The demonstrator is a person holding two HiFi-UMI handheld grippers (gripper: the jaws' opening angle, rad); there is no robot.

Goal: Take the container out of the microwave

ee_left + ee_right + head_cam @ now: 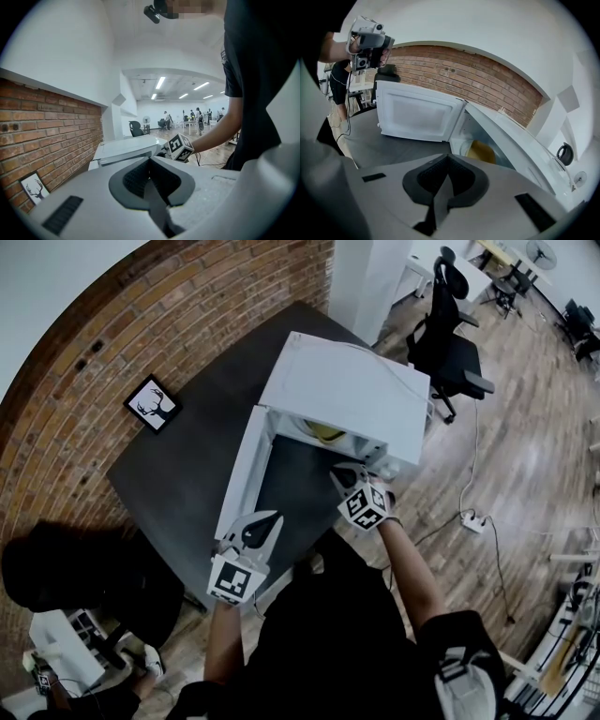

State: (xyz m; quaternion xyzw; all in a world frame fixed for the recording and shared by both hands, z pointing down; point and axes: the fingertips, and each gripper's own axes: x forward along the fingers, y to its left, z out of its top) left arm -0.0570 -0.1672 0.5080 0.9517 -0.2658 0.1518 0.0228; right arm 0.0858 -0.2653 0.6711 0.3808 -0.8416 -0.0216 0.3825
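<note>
Right tongs (349, 474) beside open microwave door (244, 474)

1. The microwave (347, 395) has a smooth white shell with a faint sheen, like painted metal.
2. The surface (178, 474) under it is dark grey and matt.
3. The wall (141, 324) is rough red brick with pale mortar joints.
4. The floor (534, 446) is wood plank, lightly glossy.
5. The container (483, 151) looks smooth yellow plastic.
6. The left tongs (151, 164) and right tongs (446, 161) are matt grey plastic, dark and ribbed on the inner faces.
</note>
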